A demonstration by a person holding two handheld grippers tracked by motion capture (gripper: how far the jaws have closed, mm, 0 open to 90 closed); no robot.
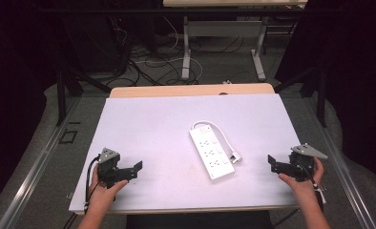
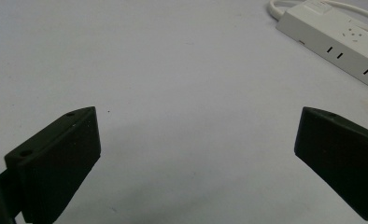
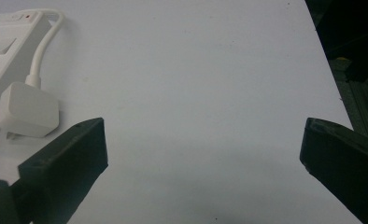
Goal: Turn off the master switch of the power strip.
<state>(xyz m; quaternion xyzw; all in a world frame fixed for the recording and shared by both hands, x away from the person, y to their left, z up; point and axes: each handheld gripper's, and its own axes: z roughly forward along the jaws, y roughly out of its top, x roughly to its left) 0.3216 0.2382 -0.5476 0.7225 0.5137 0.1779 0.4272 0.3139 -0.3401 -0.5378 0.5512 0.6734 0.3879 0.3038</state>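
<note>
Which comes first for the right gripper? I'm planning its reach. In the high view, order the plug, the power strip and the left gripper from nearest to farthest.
From the right gripper:
1. Plug, just toward the table's middle, beside the strip.
2. Power strip, mid-table.
3. Left gripper, at the opposite side.

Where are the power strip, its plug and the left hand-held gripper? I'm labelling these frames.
power strip (image 1: 212, 155): high view, middle of its socket face.
plug (image 3: 27, 109): right gripper view, top of the white plug body.
left hand-held gripper (image 1: 137, 168): high view, midway between its open fingertips.
</note>
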